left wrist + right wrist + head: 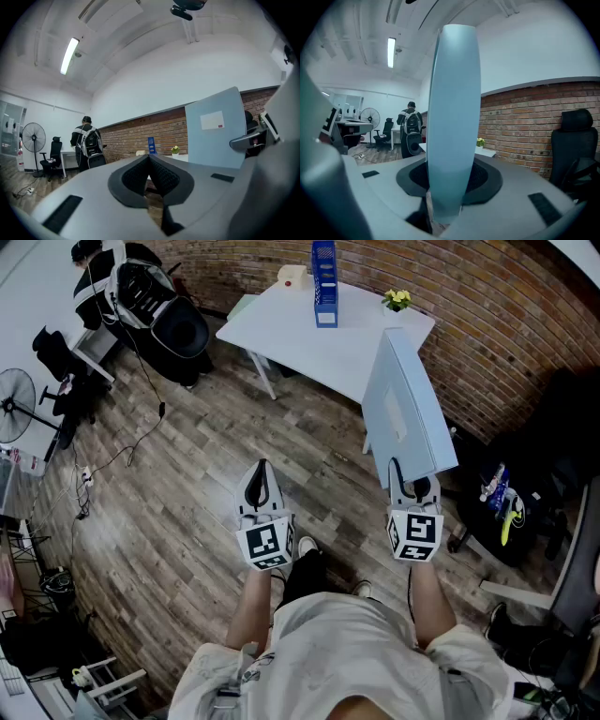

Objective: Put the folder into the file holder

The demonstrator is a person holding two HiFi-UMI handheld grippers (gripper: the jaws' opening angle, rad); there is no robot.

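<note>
A pale blue folder point(405, 413) stands upright in the air, held by its lower edge in my right gripper point(413, 486), which is shut on it. In the right gripper view the folder's spine point(452, 117) rises between the jaws and fills the middle. My left gripper point(262, 486) is shut and empty, level, to the left of the folder. The blue file holder point(324, 282) stands on the white table point(309, 338) ahead, well beyond both grippers. In the left gripper view the folder point(215, 129) shows at right and the file holder point(152, 145) far off.
A small plant pot point(397, 301) sits at the table's right corner, a pale object point(292, 277) near the holder. A person with a backpack point(131, 282) stands at a desk far left, beside a fan point(17, 404). A brick wall runs behind; a black chair point(506, 512) is at right.
</note>
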